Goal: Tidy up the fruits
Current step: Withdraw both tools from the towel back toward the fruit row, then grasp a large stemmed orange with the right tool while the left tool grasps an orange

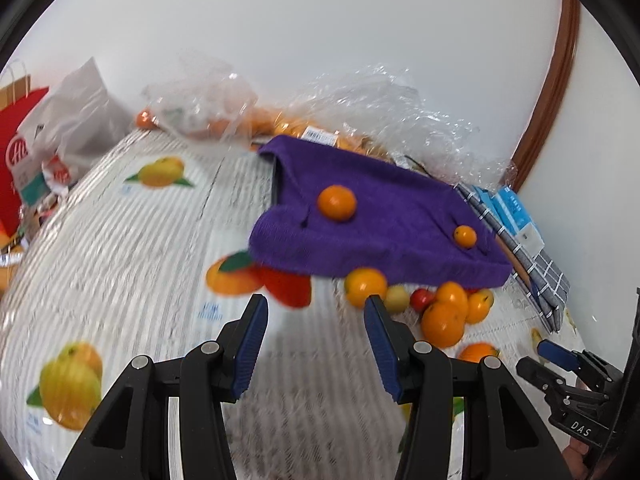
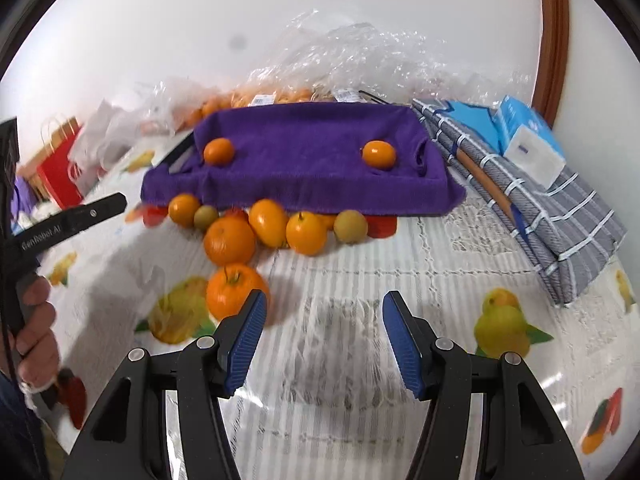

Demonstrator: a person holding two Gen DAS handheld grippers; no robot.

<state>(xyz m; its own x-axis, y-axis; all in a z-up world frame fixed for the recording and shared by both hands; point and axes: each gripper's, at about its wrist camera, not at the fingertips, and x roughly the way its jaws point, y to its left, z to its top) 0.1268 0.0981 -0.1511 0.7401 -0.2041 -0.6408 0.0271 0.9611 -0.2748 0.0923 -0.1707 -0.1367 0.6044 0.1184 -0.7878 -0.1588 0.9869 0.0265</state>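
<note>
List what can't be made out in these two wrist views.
- Whatever the purple towel covers: hidden in both views.
- Fruit in the crinkled clear plastic bags: right wrist view, obscured by glare and the towel's far edge.
- Red items under the towel's front edge: mostly hidden, type unclear.
- Red paper bag: left wrist view, blurred and cut by the frame edge.

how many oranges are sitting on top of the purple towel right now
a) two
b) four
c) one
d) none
a: two oranges rest on the purple towel, one orange near its left end and another orange near its right end in the right wrist view; the rest of the fruit lies on the tablecloth in front of the towel.
</note>
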